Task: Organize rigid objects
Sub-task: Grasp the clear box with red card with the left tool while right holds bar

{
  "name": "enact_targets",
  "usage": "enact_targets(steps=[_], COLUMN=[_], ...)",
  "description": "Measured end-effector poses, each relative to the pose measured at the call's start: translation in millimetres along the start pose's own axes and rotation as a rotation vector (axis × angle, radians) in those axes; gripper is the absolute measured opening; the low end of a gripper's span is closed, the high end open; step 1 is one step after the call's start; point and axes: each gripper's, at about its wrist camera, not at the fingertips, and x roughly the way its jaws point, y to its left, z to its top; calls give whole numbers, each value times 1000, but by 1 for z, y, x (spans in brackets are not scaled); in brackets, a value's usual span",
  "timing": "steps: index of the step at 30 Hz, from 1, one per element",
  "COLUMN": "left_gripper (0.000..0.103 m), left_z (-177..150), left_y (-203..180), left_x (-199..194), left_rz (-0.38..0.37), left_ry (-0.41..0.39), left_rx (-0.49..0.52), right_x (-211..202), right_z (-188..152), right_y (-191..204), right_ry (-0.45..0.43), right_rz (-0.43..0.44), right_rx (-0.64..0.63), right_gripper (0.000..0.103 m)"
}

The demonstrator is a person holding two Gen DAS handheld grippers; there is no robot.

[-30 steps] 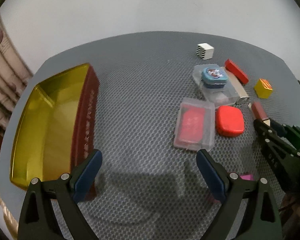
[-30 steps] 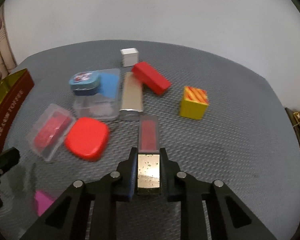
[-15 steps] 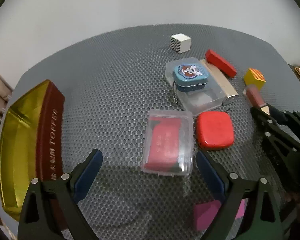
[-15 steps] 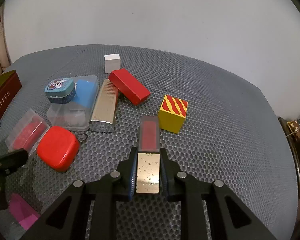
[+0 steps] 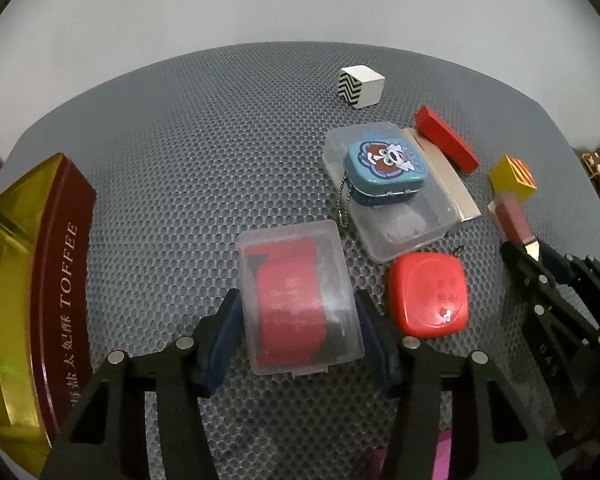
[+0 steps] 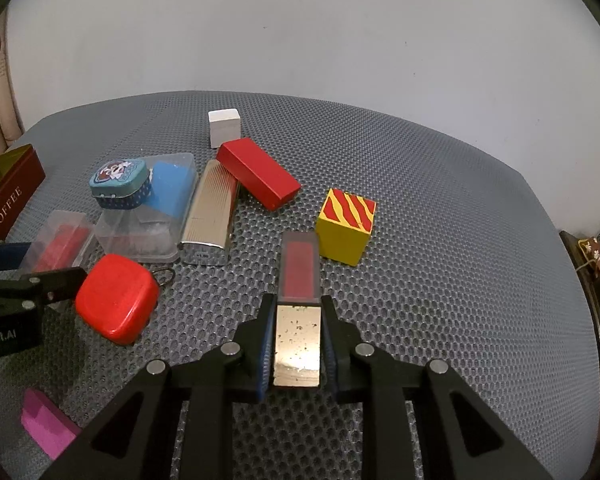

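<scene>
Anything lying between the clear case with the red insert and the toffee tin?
Nothing: the left wrist view shows only bare grey mat between the clear case and the toffee tin.

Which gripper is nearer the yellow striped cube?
Right. The right gripper, shut on a lipstick-like tube, sits just beside the yellow striped cube. The left gripper, closing around the clear case, is farther off, across the clutter.
</scene>
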Motion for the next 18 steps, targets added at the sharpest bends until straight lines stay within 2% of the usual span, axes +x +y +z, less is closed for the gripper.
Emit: enact_targets(steps=[8, 18], left_gripper=[50, 50], left_z=[2, 0], left_y=[3, 22], left_x=[-9, -49], left_rz=[9, 41], left_ry=[-11, -52], left_rx=[-1, -28], right_x=[-3, -6], right_z=[-2, -4], right_y=[-1, -2], right_ry=[0, 1], right_rz=[3, 7], right_rx=[1, 4], right_gripper=[22, 22])
